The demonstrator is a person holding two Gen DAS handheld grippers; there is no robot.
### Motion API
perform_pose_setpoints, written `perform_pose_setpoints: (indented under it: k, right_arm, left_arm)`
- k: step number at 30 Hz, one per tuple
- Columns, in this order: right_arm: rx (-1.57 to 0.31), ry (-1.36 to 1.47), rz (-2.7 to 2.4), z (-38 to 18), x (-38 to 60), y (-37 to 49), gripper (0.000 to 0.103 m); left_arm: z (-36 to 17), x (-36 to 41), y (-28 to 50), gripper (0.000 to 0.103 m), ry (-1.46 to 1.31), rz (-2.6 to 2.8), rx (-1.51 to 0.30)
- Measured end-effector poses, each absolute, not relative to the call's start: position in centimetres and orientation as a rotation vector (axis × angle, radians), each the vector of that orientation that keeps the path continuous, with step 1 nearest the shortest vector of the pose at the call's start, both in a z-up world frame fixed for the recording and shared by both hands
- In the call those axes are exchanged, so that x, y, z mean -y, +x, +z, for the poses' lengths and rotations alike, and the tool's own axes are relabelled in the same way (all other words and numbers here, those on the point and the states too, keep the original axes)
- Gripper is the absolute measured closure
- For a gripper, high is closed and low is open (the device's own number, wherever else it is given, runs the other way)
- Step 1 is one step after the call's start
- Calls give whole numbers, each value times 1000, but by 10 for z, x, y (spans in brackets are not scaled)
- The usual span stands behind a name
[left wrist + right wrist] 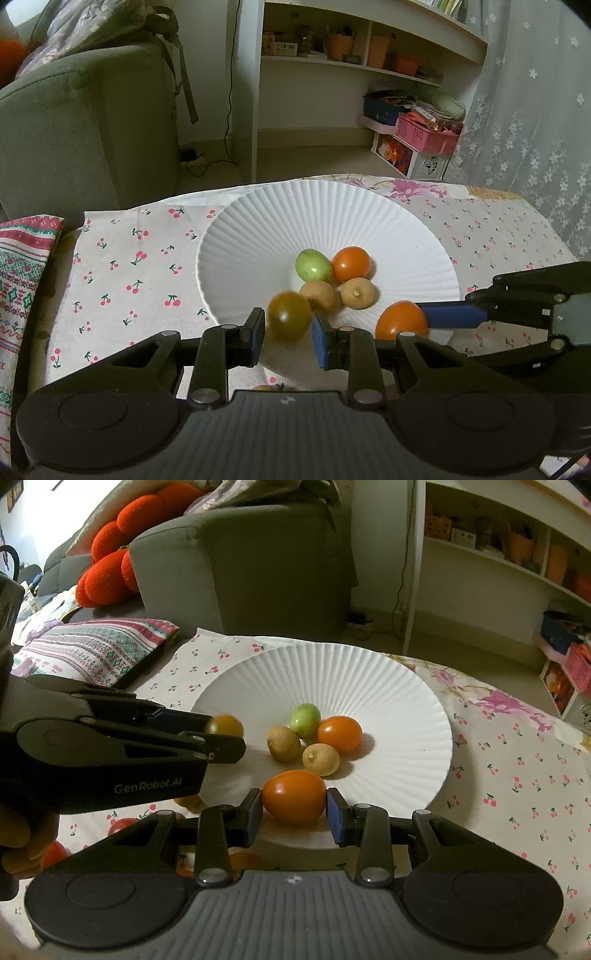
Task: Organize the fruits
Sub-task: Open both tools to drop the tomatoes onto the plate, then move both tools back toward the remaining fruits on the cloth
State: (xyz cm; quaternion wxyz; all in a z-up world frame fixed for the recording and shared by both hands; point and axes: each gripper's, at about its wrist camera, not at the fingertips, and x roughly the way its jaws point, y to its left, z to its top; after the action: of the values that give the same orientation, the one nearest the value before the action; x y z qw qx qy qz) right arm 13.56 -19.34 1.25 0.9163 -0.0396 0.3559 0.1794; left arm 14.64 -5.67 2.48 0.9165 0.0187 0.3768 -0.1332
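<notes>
The table (122, 258), under a cherry-print cloth (517, 775), carries a wide ribbed white plate (332, 221) that sits just ahead of both pairs of fingers. Four fruits already rest together in its hollow, beyond the fingertips: a green one (313, 264), an orange one (351, 263) touching it, and two small brown ones (320, 295) (357, 292) nearer the fingers. So the gathering looks well under way, though not finished. In the right wrist view more red and orange fruits (118, 825) lie on the cloth below and behind the fingers, partly hidden by the tool bodies, and these still seem to need moving.

Two further fruits are in transit. The right gripper (294, 808) holds an orange tomato-like fruit (294, 795) squarely between its fingers, pads pressing on both sides, hanging over the near rim of the plate. The left gripper (288, 332) has its fingers closed narrowly around a dark olive-yellow fruit (289, 315), which looks slightly blurred; it sits at the very fingertips, also over the near edge of the plate. Seen from the right wrist, this fruit peeks out at the tip of the left fingers.

Both loads appear ready to be let go into the plate.
</notes>
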Motion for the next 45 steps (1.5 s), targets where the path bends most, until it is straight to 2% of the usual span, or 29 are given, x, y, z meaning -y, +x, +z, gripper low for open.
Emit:
perform_pose_setpoints:
  k: [9, 19, 24, 26, 29, 32, 35, 37, 43, 45]
  right_arm:
    - [-715, -45, 389, 22, 199, 131, 68]
    - [-705, 49, 355, 45, 218, 122, 67]
    - [-686, 61, 348, 53, 223, 109, 54]
    - [-684, 62, 368, 56, 222, 102, 54]
    - [-695, 41, 386, 59, 217, 94, 44]
    - [-711, 27, 404, 63, 218, 89, 39]
    - [-733, 60, 410, 64, 223, 90, 32]
    - [-749, 81, 419, 63, 225, 89, 29]
    - [-769, 101, 454, 65, 222, 84, 19]
    - [-773, 99, 465, 66, 222, 82, 16]
  left_arm:
    - [30, 52, 144, 88, 15, -274, -781]
    - [44, 48, 134, 82, -5, -268, -770]
    - [46, 47, 127, 81, -12, -257, -790]
    - [47, 48, 122, 81, -11, -260, -796]
    - [48, 50, 115, 80, 21, -252, -801]
    - [51, 49, 107, 73, 44, -240, -798]
    - [53, 47, 101, 62, 35, -240, -804]
    - [54, 44, 96, 47, 30, -226, -810]
    - [58, 36, 77, 30, 36, -209, -809]
    - [57, 34, 74, 30, 36, -202, -814]
